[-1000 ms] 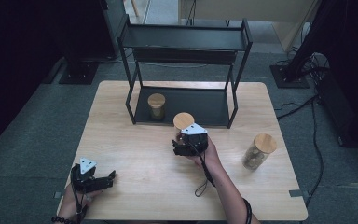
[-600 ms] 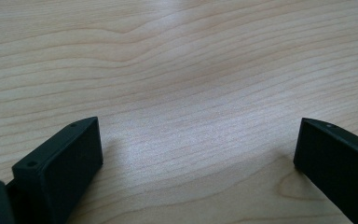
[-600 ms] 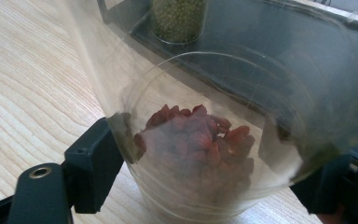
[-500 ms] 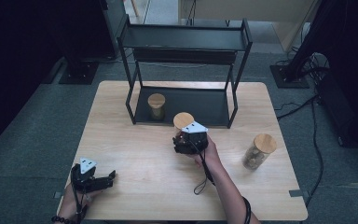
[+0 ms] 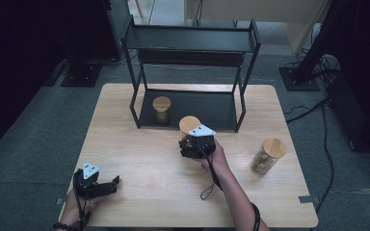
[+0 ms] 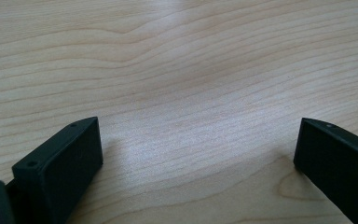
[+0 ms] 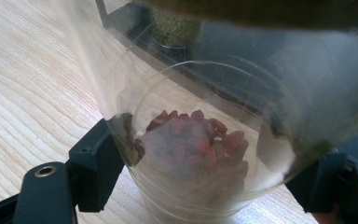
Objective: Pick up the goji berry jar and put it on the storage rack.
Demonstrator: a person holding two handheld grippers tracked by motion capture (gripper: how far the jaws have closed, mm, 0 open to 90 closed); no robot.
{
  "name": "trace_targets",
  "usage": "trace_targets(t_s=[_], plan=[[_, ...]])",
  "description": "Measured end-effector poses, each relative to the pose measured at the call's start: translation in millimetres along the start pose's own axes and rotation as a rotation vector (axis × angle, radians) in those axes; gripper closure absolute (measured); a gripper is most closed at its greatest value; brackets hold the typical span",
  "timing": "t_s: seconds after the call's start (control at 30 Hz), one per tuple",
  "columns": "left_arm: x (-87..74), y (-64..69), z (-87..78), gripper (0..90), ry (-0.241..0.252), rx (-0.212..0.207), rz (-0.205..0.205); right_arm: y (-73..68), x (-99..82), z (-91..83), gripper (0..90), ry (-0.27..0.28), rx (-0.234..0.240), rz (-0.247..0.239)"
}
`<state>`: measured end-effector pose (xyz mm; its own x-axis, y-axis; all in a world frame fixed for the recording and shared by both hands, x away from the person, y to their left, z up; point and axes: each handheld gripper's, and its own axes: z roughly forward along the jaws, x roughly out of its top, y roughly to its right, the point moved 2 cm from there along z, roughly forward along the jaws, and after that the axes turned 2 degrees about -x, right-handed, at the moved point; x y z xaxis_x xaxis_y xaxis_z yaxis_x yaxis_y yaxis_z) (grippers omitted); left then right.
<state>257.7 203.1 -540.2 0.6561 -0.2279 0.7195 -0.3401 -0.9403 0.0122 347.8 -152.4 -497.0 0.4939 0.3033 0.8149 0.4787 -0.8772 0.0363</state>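
A clear glass jar [image 7: 200, 144] with red dried berries and a round wooden lid [image 5: 190, 123] stands on the wooden table [image 5: 139, 159], in front of the black rack. My right gripper [image 5: 189, 140] is at its near side. Its jaws have just been closing, and the black pads [image 7: 98, 163] press on both sides of the jar [image 5: 188, 134]. At the table's front left, my left gripper [image 5: 112, 185] lies low over the bare wood. Its jaws [image 6: 196, 135] stand wide open with nothing between them.
A black two-level metal rack [image 5: 192, 43] stands at the back of the table, with a wooden-lidded jar [image 5: 162, 108] of greenish contents on its lower level. Another lidded jar [image 5: 268, 155] stands near the right edge. Cables and stands lie on the floor to the right.
The right gripper's jaws have drawn in against the berry jar. Both hands have stayed where they were.
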Motion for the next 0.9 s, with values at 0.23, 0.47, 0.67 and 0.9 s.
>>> trace_targets(t_s=[0.23, 0.47, 0.67, 0.9], plan=[[0.1, -0.1, 0.0, 1.2, 0.0, 0.0, 0.002, 0.3, 1.8, -1.4, 23.8, 0.002, 0.0, 0.0], [0.2, 0.1, 0.2, 1.2, 0.001, -0.001, 0.0, 0.4, 2.3, -1.8, 24.4, -0.001, 0.013, -0.006], [0.2, 0.1, 0.3, 1.2, 0.001, -0.001, 0.001, -1.5, 3.5, -2.2, 24.7, 0.0, 0.012, -0.028], [0.3, 0.0, 0.3, 1.2, 0.001, -0.003, 0.001, -0.8, 5.0, -1.6, 24.7, -0.01, 0.015, -0.02]])
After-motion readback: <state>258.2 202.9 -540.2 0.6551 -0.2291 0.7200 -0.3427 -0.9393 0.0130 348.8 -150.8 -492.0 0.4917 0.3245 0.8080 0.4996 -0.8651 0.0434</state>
